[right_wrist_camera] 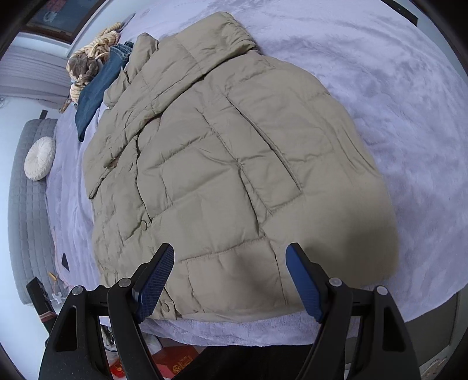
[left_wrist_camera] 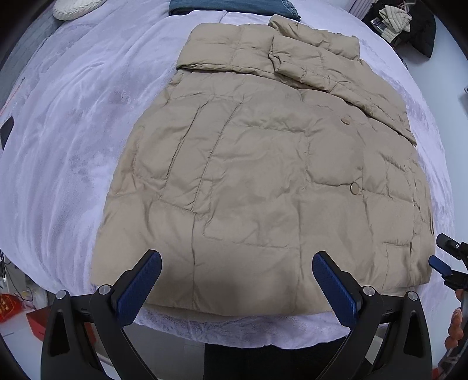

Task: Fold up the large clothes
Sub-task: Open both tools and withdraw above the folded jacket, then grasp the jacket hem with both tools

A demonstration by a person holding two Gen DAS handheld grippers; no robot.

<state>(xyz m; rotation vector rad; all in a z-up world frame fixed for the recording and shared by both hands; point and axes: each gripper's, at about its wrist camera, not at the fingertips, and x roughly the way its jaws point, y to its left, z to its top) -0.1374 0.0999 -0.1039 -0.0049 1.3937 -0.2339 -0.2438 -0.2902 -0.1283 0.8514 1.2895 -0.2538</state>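
A beige quilted puffer jacket [left_wrist_camera: 257, 163] lies flat on a pale lilac fleece bed cover [left_wrist_camera: 73, 140], front side up, its sleeves folded in across the chest near the collar. The hem lies along the bed's near edge. My left gripper [left_wrist_camera: 237, 263] hovers open above the hem's left half, nothing between its blue pads. In the right wrist view the same jacket [right_wrist_camera: 222, 163] fills the middle, and my right gripper [right_wrist_camera: 229, 257] stands open over the hem's right part, empty. The right gripper's tip [left_wrist_camera: 444, 257] also shows at the far right edge of the left wrist view.
Folded blue jeans [right_wrist_camera: 96, 93] and a tan knitted bundle [right_wrist_camera: 87, 64] lie beyond the collar. A round white cushion [right_wrist_camera: 39, 159] rests on a grey quilted headboard side. Dark clothes [left_wrist_camera: 409, 26] sit past the bed's far right. Red boxes [right_wrist_camera: 172, 362] stand on the floor below.
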